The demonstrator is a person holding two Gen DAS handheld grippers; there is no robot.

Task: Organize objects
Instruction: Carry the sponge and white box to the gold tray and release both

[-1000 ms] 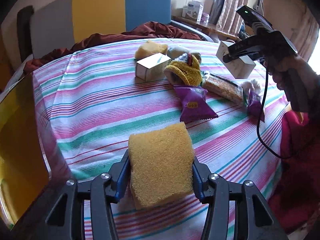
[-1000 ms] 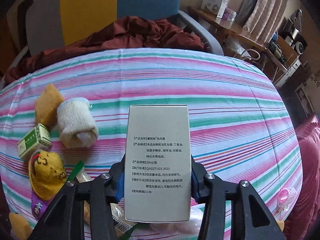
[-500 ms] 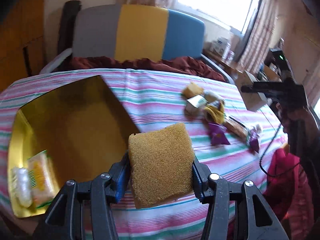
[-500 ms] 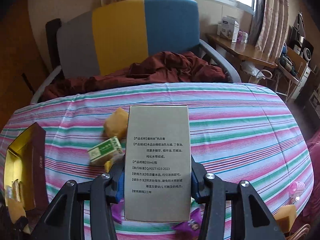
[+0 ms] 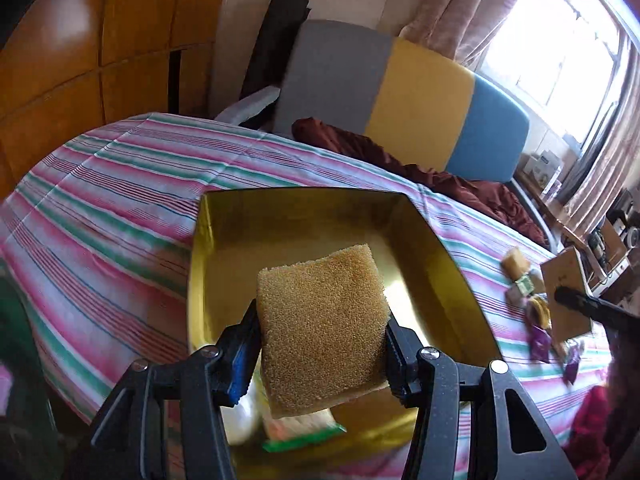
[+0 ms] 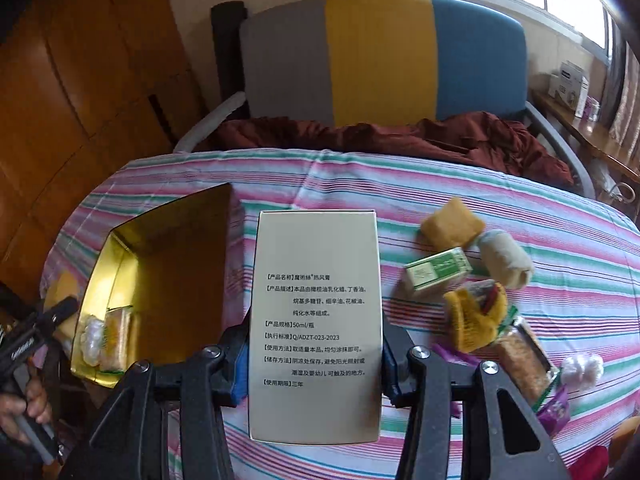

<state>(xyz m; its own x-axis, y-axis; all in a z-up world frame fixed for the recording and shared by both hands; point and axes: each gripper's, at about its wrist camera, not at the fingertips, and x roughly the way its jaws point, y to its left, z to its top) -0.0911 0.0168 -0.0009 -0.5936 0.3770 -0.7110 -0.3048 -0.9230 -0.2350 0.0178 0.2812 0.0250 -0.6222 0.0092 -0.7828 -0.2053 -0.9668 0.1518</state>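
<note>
My left gripper [image 5: 322, 346] is shut on a yellow sponge [image 5: 322, 330], held above the gold-lined box [image 5: 304, 220] on the striped tablecloth. Under the sponge, at the box's near end, lie a green-edged packet [image 5: 304, 430] and something white. My right gripper [image 6: 314, 350] is shut on a pale carton with printed text [image 6: 314, 320], just right of the same gold box [image 6: 168, 276]. A packet [image 6: 116, 336] and a white cotton wad [image 6: 90, 338] lie inside it. The left gripper [image 6: 36, 334] shows at the left edge of the right wrist view.
A cluster lies on the cloth to the right: another sponge [image 6: 450, 226], a green-white small box [image 6: 436, 272], a rolled beige sock [image 6: 504, 258], a yellow knitted item [image 6: 474, 322], a snack bar [image 6: 524, 364], purple packets. A tri-colour chair [image 6: 380, 56] with a maroon cloth stands behind.
Both grippers swung left across the table with their loads still held. The gold box came to lie under the sponge, and the carton drew up beside the box.
</note>
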